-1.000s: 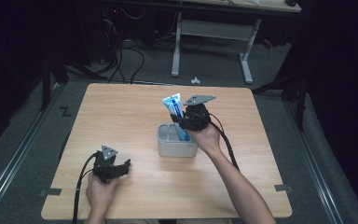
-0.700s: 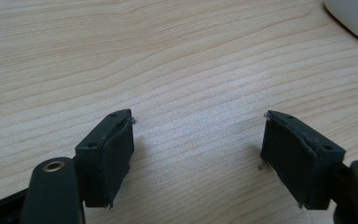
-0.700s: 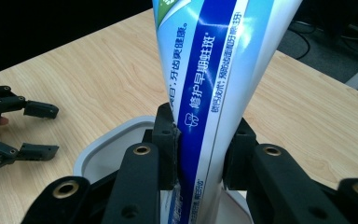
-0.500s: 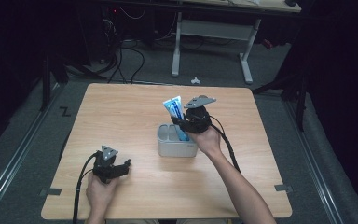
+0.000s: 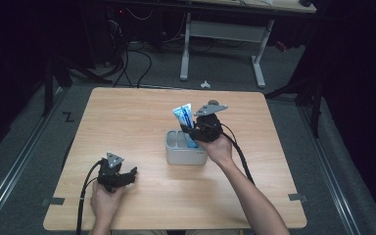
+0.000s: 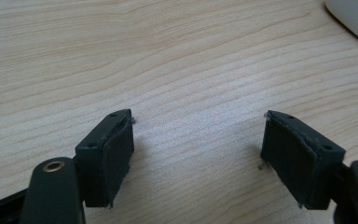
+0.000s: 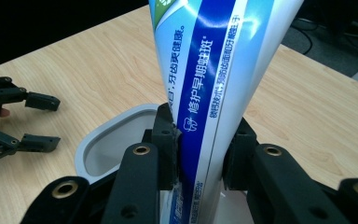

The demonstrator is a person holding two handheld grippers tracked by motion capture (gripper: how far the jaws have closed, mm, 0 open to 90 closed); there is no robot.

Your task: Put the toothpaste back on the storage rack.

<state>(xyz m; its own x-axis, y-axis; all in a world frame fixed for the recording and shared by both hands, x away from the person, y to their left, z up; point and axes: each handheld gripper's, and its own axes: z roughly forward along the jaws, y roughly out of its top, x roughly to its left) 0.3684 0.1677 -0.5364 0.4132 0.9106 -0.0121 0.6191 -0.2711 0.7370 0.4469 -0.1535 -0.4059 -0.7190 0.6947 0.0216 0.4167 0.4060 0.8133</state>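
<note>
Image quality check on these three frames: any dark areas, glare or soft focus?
High view: table evenly lit, surrounding floor falls into near black. Left gripper view: wood grain sharp, short shadows under the open jaws of the left gripper. Right gripper view: toothpaste tube print legible, slight sheen, and the right gripper nearest the lens looks soft.
</note>
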